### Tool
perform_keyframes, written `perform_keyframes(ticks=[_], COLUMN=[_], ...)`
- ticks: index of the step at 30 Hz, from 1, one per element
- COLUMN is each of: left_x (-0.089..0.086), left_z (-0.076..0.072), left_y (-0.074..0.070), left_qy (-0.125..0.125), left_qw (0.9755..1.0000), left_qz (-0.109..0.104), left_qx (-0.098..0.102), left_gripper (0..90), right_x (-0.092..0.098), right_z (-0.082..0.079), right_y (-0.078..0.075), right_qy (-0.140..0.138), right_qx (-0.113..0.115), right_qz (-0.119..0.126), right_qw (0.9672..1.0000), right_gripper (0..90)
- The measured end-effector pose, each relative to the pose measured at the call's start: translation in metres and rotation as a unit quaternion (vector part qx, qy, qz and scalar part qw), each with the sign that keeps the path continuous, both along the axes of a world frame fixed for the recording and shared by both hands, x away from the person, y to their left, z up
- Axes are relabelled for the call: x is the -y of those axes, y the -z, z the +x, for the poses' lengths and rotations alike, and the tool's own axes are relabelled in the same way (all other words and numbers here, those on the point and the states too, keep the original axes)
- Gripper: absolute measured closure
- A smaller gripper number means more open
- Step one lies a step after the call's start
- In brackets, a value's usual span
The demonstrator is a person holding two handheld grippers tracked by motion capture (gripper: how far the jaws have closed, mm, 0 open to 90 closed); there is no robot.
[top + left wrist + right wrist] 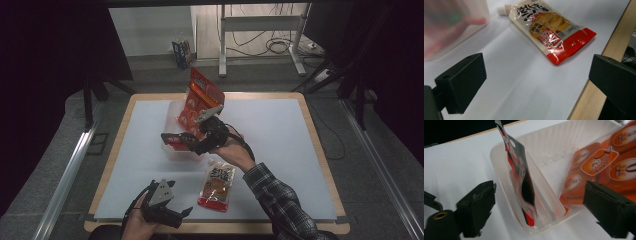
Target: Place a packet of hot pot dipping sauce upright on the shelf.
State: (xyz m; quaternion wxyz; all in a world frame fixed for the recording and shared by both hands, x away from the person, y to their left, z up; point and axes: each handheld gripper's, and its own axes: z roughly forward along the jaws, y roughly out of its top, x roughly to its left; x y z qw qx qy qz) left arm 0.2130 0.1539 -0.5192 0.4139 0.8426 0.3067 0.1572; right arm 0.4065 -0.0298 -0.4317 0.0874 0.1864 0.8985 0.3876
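Now the right tongs [536, 210] stand spread at the clear tray [499, 167] on the counter [280, 150] — nothing between them. Inside the tray a red-and-black pouch [520, 182] stands upright, an orange bag [599, 165] leaning beside it. Left tongs [534, 77] — spread too, empty — face a sauce pouch [549, 30].

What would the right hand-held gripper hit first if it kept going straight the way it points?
Probably the red-and-black packet standing on edge in the clear plastic tray: it sits dead ahead of the open right hand-held gripper, with the tray's near rim just below. Depth is hard to judge.
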Motion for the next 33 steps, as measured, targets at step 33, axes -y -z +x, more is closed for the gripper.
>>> perform_keyframes(ticks=[33], left_x=[0.013], left_z=[0.005], left_y=[0.0], left_qy=[0.017], left_qw=[0.9996], left_qz=[-0.009], left_qx=[-0.02], left_gripper=[16.2], right_x=[0.075], right_z=[-0.042], right_y=[0.042], right_qy=[0.04], right_qx=[-0.019], right_qz=[0.01], right_qw=[0.999], right_gripper=[2.6])
